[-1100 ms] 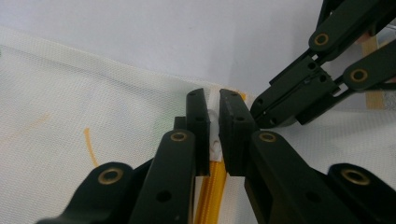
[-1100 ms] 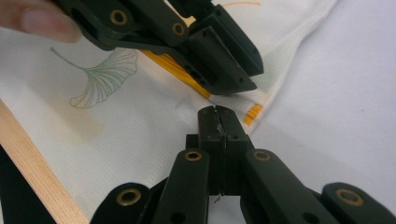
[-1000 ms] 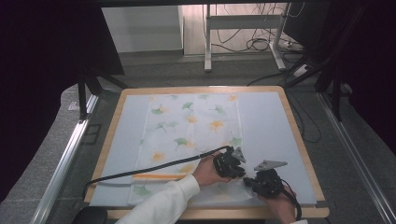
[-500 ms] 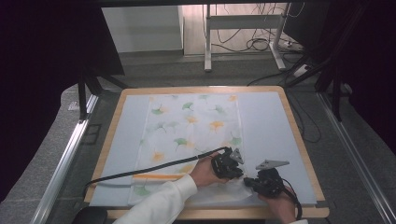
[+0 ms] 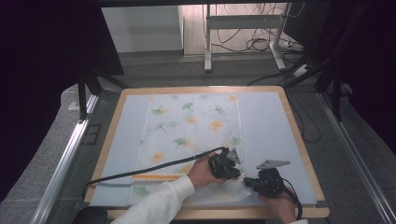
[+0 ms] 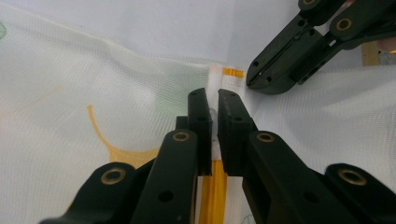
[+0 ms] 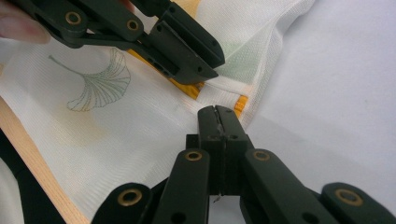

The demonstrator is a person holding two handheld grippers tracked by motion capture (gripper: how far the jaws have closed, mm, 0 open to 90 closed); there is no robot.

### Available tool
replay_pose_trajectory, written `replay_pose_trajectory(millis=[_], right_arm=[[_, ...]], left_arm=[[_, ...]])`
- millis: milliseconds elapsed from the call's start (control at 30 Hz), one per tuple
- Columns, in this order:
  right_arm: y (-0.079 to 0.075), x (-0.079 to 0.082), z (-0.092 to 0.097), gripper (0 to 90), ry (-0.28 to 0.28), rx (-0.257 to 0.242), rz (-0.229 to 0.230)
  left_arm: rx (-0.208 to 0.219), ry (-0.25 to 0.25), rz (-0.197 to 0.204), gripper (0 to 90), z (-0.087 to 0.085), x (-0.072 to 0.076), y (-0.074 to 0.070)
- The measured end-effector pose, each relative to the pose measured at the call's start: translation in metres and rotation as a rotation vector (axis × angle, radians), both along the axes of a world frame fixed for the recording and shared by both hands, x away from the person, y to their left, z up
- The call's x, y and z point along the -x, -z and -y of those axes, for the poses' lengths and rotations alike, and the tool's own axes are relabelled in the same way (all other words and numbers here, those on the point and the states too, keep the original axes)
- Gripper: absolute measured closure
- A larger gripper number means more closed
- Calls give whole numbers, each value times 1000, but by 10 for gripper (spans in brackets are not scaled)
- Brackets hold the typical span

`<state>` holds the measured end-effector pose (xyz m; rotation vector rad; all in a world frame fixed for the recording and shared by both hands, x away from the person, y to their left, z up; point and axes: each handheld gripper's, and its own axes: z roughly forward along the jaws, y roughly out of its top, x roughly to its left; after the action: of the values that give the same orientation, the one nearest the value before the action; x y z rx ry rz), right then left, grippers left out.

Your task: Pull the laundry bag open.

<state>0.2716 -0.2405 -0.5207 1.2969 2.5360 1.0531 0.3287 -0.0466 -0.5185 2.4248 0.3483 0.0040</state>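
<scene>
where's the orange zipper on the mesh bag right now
In the high view, the orange zipper runs along the near end of the white leaf-print mesh bag, left of the left tool; its end sits between both tools.

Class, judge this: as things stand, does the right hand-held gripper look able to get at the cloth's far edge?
Probably not: the right hand-held gripper is shut on the cloth at its near corner, opposite the far edge.

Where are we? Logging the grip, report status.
Left gripper and right gripper: fingers shut on mesh cloth at its orange-trimmed corner. Nothing in the way.

Left gripper (image 5: 232,164) — slightly leftward shift
</scene>
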Motion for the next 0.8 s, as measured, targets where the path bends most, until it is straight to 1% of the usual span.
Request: replay_pose_trajectory(millis=[233, 467, 500, 567, 600, 667, 700, 800], right_arm=[[0, 0, 0, 895, 0, -3, -1], [0, -1, 0, 894, 4, -7, -10], [-1, -3, -2, 893, 7, 2, 2], [-2, -5, -4, 893, 11, 7, 9], [-2, -5, -4, 893, 11, 7, 9], [-3, -10, -7, 893, 25, 5, 10], [-4, -12, -7, 893, 35, 9, 7], [-3, -14, -7, 894, 41, 10, 3]], left_arm=[[-8, 1, 12, 851, 0, 2, 0], [-7, 1, 11, 853, 0, 2, 0], [-10, 4, 13, 853, 0, 2, 0], [-11, 6, 14, 853, 0, 2, 0], [-8, 3, 12, 853, 0, 2, 0], [0, -6, 13, 853, 1, 3, 1], [-6, -2, 17, 853, 0, 3, 0], [-10, 2, 25, 854, 0, 3, 0]])
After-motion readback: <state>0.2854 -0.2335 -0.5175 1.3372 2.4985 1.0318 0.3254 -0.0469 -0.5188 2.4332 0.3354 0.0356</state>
